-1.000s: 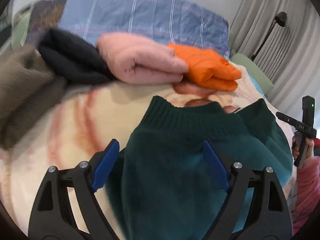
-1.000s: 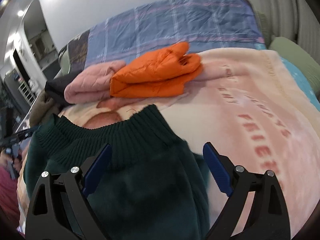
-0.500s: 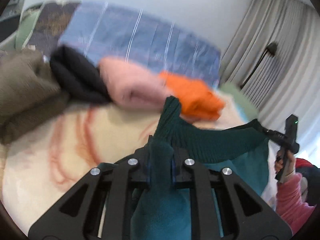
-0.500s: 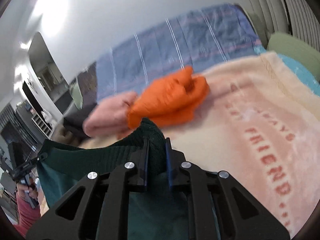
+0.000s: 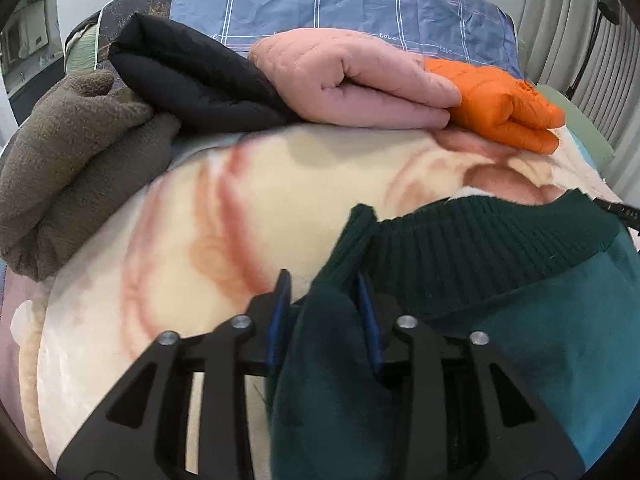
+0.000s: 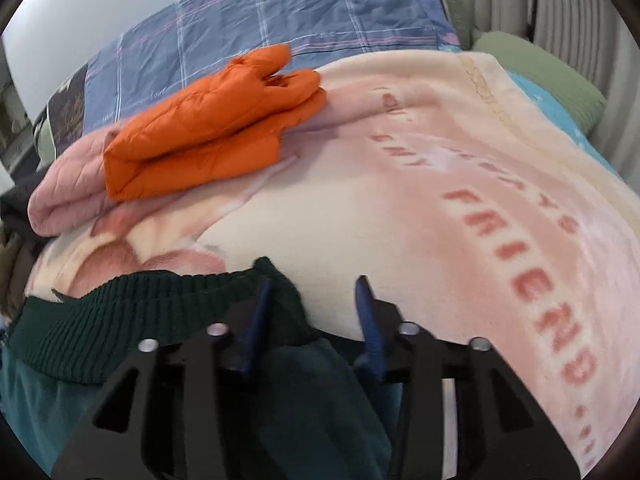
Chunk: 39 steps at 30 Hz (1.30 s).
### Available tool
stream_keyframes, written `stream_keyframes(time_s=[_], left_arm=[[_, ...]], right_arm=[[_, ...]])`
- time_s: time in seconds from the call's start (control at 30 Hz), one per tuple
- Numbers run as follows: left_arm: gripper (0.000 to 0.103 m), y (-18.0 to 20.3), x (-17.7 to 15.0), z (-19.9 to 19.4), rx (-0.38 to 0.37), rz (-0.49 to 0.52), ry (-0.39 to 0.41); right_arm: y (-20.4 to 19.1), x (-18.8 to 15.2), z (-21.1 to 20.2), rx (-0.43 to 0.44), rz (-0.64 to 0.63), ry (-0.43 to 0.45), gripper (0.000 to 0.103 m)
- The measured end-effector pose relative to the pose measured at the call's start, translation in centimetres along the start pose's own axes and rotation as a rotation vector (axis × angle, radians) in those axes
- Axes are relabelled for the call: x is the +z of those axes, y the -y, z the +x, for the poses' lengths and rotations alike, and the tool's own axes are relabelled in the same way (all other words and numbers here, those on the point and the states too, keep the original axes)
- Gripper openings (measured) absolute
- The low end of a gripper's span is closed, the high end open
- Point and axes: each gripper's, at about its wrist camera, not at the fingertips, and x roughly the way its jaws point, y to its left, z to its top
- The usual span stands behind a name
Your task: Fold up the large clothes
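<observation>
A dark green sweater with a ribbed hem lies on the cream and pink blanket. My left gripper has its jaws partly parted, with the hem's left corner bunched between them. My right gripper also has its jaws partly parted, and the hem's right corner lies against the left finger. The sweater also shows in the right wrist view. Its lower part is hidden under both grippers.
Folded clothes line the far side of the bed: a brown fleece, a black jacket, a pink quilted jacket and an orange puffer jacket. A blue checked cover and a green pillow lie behind.
Both grippers have lowered the sweater hem toward the blanket and their jaws have parted from the tight grip of half a second ago.
</observation>
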Motion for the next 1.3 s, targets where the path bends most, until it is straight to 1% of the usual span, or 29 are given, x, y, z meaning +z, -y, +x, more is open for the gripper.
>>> stream_keyframes(time_s=[0.07, 0.1, 0.13, 0.17, 0.2, 0.27, 0.3, 0.33, 0.37, 0.4, 0.43, 0.47, 0.5, 0.53, 0.57, 0.63, 0.67, 0.7, 0.73, 0.77, 0.8, 0.87, 0.9, 1.03, 1.2, 1.27, 1.3], left_arm=[[0.041, -0.7, 0.1, -0.1, -0.021, -0.029, 0.002], [0.048, -0.9, -0.1, -0.2, -0.021, -0.043, 0.008], [0.052, -1.3, -0.1, -0.5, -0.020, -0.058, 0.019], [0.053, -1.4, 0.0, -0.7, -0.026, -0.074, 0.032], [0.053, -1.7, 0.0, -1.9, -0.043, -0.095, 0.057], [0.044, -1.3, 0.4, -3.5, -0.062, -0.109, 0.105], [0.038, -1.1, 0.5, -4.7, -0.071, -0.104, 0.131], [0.035, -0.4, 0.8, -6.4, -0.091, -0.089, 0.167], [0.034, 0.1, 1.0, -7.5, -0.115, -0.075, 0.195], [0.034, 1.3, 1.3, -9.1, -0.158, -0.051, 0.227], [0.034, 2.3, 1.6, -9.8, -0.190, -0.030, 0.241], [0.034, 3.6, 1.9, -10.3, -0.217, -0.006, 0.249], [0.043, 5.0, 2.1, -10.5, -0.239, 0.022, 0.251], [0.059, 6.8, 2.2, -10.2, -0.261, 0.057, 0.239], [0.063, 8.5, 2.1, -9.3, -0.262, 0.096, 0.216], [0.065, 10.9, 1.3, -6.6, -0.238, 0.158, 0.143], [0.066, 12.1, 0.3, -4.0, -0.216, 0.186, 0.072], [0.068, 12.6, -0.6, -2.4, -0.194, 0.204, 0.054], [0.068, 13.0, -1.9, -1.4, -0.176, 0.234, 0.103], [0.068, 13.1, -2.5, -1.5, -0.171, 0.247, 0.147], [0.068, 13.1, -2.5, -1.8, -0.174, 0.240, 0.152], [0.068, 13.1, -2.7, -2.0, -0.163, 0.244, 0.164], [0.068, 12.9, -2.7, -2.0, -0.172, 0.236, 0.162], [0.068, 12.7, -2.3, -1.7, -0.179, 0.231, 0.157], [0.068, 12.6, -2.4, -2.1, -0.181, 0.211, 0.144], [0.068, 12.4, -2.6, -2.8, -0.166, 0.189, 0.158], [0.068, 12.6, -3.0, -3.2, -0.146, 0.195, 0.172]], right_arm=[[0.9, -0.3, 0.2, 0.031, 0.037, -0.011, 0.047], [0.8, -0.5, 0.1, 0.033, 0.042, -0.011, 0.047], [0.7, -0.6, -0.2, 0.022, 0.033, -0.006, 0.047], [0.4, -0.4, -0.4, 0.008, 0.020, 0.001, 0.047], [-0.1, -0.3, -1.2, -0.007, 0.001, 0.017, 0.047], [-0.9, -0.3, -3.4, -0.031, -0.037, 0.073, 0.047], [-1.3, -0.2, -4.7, -0.049, -0.043, 0.107, 0.047], [-1.6, -0.2, -6.2, -0.065, -0.042, 0.141, 0.047], [-2.3, -0.2, -8.5, -0.036, -0.037, 0.194, 0.047], [-2.7, -0.1, -9.5, -0.005, -0.038, 0.215, 0.048], [-3.4, -0.2, -10.9, 0.039, -0.046, 0.239, 0.049], [-4.5, -0.4, -12.1, 0.077, -0.070, 0.260, 0.054], [-5.6, -0.7, -12.8, 0.101, -0.103, 0.272, 0.061], [-6.5, -1.1, -13.1, 0.114, -0.140, 0.274, 0.062], [-7.5, -1.6, -12.9, 0.116, -0.187, 0.268, 0.063], [-8.2, -2.8, -10.9, 0.082, -0.226, 0.228, 0.063], [-7.8, -3.8, -8.4, 0.027, -0.228, 0.162, 0.064], [-7.1, -4.5, -5.9, -0.010, -0.222, 0.097, 0.069], [-5.5, -5.8, -3.5, 0.041, -0.184, 0.072, 0.069], [-4.3, -6.2, -3.1, 0.096, -0.138, 0.087, 0.070], [-4.1, -6.1, -3.4, 0.108, -0.125, 0.090, 0.069], [-5.0, -6.0, -4.2, 0.060, -0.168, 0.106, 0.070], [-5.3, -6.1, -4.1, 0.041, -0.182, 0.112, 0.071], [-4.9, -6.2, -4.0, 0.059, -0.168, 0.104, 0.071], [-5.3, -6.5, -4.2, 0.047, -0.184, 0.104, 0.071], [-5.5, -6.8, -4.6, 0.037, -0.195, 0.112, 0.071], [-5.5, -7.0, -4.9, 0.032, -0.196, 0.122, 0.072]])
